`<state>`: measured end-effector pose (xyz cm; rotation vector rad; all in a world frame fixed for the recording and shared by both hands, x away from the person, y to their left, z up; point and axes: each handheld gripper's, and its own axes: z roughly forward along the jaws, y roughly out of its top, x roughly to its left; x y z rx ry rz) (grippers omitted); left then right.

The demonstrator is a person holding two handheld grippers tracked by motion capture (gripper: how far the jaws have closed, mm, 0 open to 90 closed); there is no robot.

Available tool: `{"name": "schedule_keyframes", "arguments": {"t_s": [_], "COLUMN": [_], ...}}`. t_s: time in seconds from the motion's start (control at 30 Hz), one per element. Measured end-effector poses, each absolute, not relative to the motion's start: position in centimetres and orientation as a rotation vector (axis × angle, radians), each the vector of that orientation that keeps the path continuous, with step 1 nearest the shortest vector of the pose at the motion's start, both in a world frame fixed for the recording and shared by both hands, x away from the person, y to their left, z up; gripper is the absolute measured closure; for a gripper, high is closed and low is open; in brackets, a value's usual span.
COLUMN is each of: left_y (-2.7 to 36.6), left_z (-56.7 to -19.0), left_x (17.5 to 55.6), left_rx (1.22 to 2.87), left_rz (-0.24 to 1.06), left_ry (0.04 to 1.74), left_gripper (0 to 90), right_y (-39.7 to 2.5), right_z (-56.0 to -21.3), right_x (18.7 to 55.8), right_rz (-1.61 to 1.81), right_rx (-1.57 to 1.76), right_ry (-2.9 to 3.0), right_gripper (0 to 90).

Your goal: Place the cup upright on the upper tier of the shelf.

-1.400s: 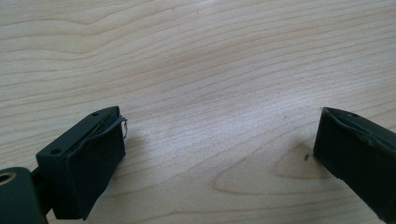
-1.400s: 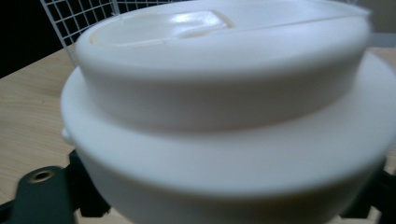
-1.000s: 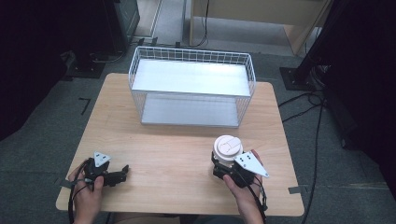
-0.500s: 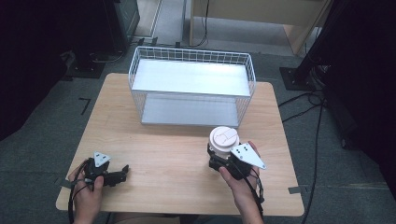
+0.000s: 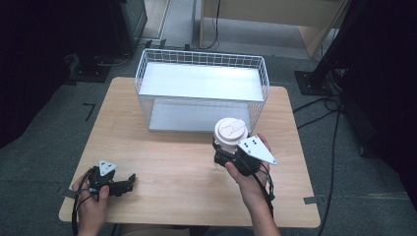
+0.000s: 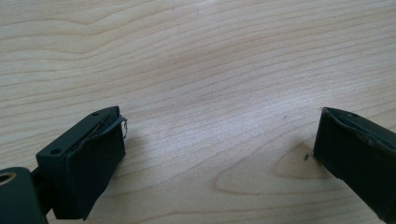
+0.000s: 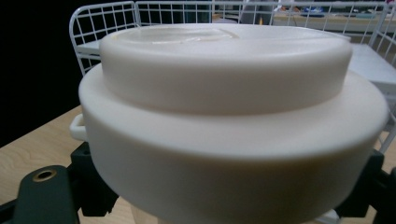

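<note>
A paper cup with a white lid stands upright in my right gripper, which is shut on it and holds it above the wooden table, just in front of the white wire basket. In the right gripper view the lid looms close, with the basket's wires behind it. My left gripper rests low at the table's front left corner. Its jaws stand wide apart over bare wood in the left gripper view, one fingertip at the left, the other at the right.
The basket has a flat white floor and sits at the table's far side. Dark equipment and cables lie on the grey floor around the table. A wooden cabinet stands beyond the basket.
My right gripper has carried the cup up and forward toward the basket. The left gripper has stayed where it was.
</note>
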<state>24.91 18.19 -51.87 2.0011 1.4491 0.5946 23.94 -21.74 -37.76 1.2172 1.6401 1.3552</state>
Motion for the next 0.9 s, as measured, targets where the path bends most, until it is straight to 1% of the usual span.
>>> {"name": "schedule_keyframes", "arguments": {"t_s": [0.43,0.9], "left_y": [18.2,18.2], "left_z": [-51.9,-51.9], "left_x": [24.9,24.9], "left_rx": [2.001,2.000], "left_rz": [0.595,0.595], "left_ry": [1.449,1.449], "left_gripper": [2.4,2.4], "right_y": [-20.4,-19.7], "right_z": [-35.0,-30.9], "right_x": [25.7,28.3], "right_rz": [1.379,1.409], "right_rx": [1.154,1.110], "right_ry": [1.578,1.442], "right_gripper": [15.7,15.6]}}
